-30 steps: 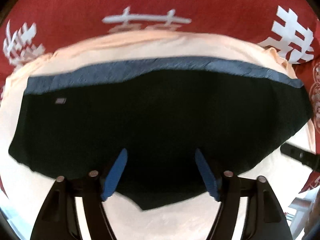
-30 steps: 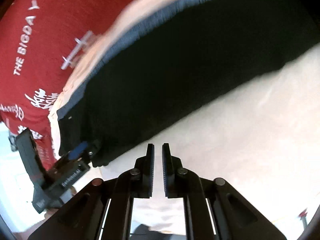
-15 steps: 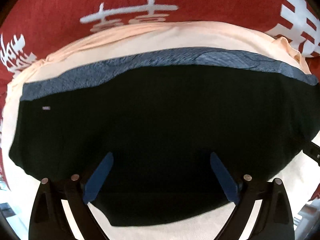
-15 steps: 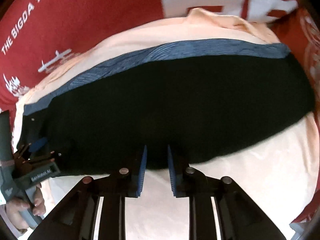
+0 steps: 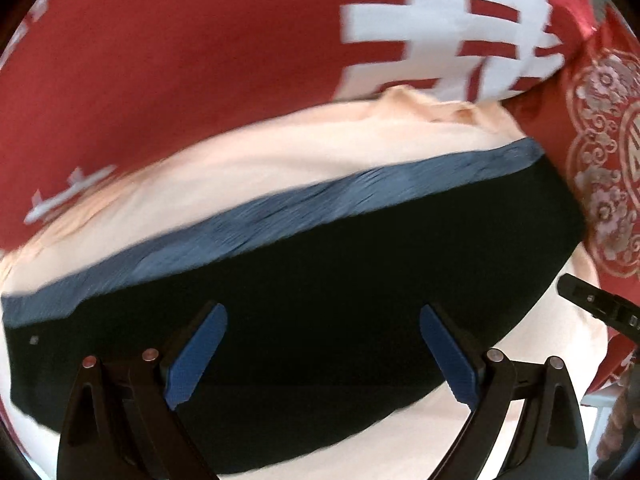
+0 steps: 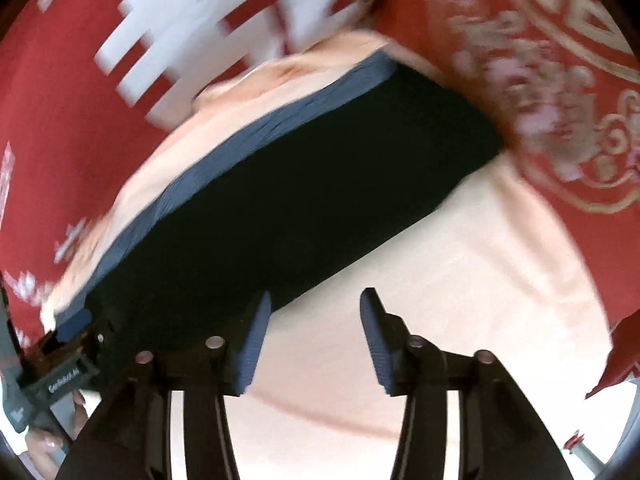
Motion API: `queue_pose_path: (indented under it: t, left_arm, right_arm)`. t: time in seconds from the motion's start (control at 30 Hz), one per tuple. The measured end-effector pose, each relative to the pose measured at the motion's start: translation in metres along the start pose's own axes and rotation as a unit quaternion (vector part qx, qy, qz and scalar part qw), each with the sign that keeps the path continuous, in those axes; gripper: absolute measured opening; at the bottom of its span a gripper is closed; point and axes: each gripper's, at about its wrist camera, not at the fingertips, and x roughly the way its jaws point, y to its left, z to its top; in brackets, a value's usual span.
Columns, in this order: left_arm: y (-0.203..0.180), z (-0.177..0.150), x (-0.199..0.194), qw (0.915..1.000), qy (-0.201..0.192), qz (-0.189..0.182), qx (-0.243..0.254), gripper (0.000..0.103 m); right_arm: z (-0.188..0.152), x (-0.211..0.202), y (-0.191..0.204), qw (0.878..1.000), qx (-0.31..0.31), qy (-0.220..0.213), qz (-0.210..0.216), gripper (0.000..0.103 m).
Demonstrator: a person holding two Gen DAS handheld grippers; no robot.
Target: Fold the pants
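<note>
While both cams blur a bit, black fabric pants w/ grey-blue ribbed waistband (image 5: 320,280) lie flat on pale peach cloth (image 5: 280,160), filling centre of left wrist view and running upper right to lower left in right wrist view (image 6: 300,200). Left gripper (image 5: 322,316) spread wide over pants, 2 blue pads (image 5: 196,356) gripping nothing. Right gripper (image 6: 314,308) about half open, empty, left pad at pants' near edge, right pad over peach cloth. Red cloth w/ white characters (image 5: 160,60) fills upper frame.
</note>
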Motion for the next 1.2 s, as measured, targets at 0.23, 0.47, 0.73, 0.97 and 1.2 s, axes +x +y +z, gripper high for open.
queue_pose_path:
  t: [0.23,0.47,0.73,0.97,1.2]
  left_arm:
    - [-0.047,0.032,0.027,0.9996,0.007,-0.018,0.02,0.098]
    - [-0.077,0.031,0.059,0.9991,0.003,0.019,0.039,0.098]
    - [-0.072,0.043,0.046,0.9987,0.001,0.027,0.044,0.1]
    - [-0.028,0.061,0.043,0.9991,0.003,0.03,-0.031,0.099]
    - [-0.002,0.02,0.018,0.9976,0.012,0.066,-0.019,0.099]
  right_arm:
    - [0.039,0.018,-0.042,0.998,0.061,-0.019,-0.008,0.051]
    - [0.059,0.022,-0.059,0.996,0.081,-0.048,0.01,0.007]
    - [0.059,0.026,-0.063,0.997,0.065,-0.033,-0.022,0.023]
    - [0.049,-0.008,-0.044,0.997,-0.01,-0.057,-0.04,0.026]
    - [0.035,0.003,0.007,0.997,-0.074,-0.027,-0.001,0.026]
